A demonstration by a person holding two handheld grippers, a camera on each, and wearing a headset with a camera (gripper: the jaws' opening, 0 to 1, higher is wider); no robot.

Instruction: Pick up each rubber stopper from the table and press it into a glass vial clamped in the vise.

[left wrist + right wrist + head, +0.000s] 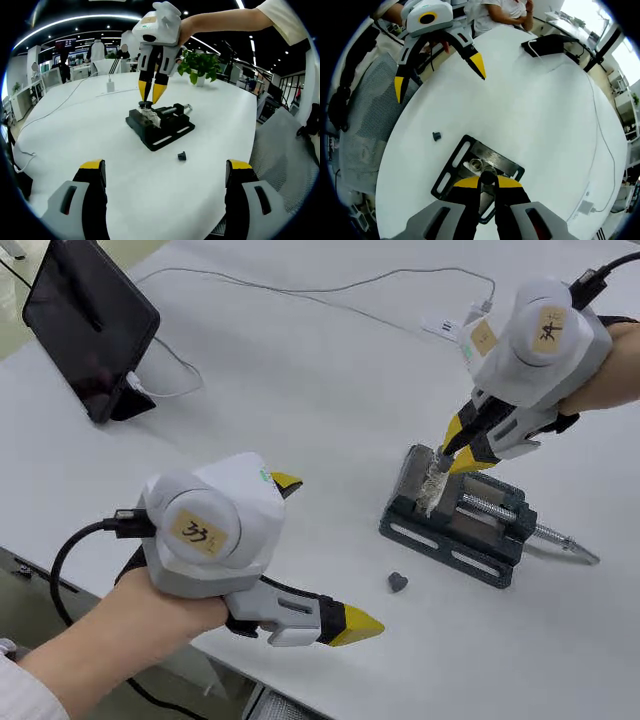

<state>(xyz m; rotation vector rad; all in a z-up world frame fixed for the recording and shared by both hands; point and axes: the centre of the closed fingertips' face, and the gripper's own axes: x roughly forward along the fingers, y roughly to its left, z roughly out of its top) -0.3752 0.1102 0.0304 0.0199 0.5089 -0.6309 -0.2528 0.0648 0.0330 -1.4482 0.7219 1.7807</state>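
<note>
Nearest, head view: left gripper (pixel 324 552) at 7 o'clock, gripped in a hand, jaws spread wide with nothing between them. Its own view agrees: the two yellow tips stand far apart, with bare table (pixel 150 195) in the gap.

Just past it lies the loose stopper (pixel 397 582), small and dark, flat on the table at 7 o'clock of the vise (pixel 470 530), near it but apart.

The vise is dark and sits flat, its screw pointing to 4 o'clock. A vial (pixel 432 485) stands upright, clamped between the vise cheeks, and looks pale and crinkled (wrap or frosting, cannot tell).

From above, the right gripper view adds the vial mouth, a pale ring. What is inside is too small to read.

Right gripper (pixel 448 460) hangs over the vise from 1 o'clock, jaws nearly closed and pinching the held stopper (pixel 488 176) between the yellow tips. That stopper sits at 5 o'clock of the ring, right beside it. Whether it touches the glass, cannot tell.

Far: tablet (pixel 90 325) propped at 10 o'clock, white cable (pixel 300 288) trailing across the far table.

The left gripper view adds the room side-on, with a plant (pixel 200 64) beyond the vise at 1 o'clock
</note>
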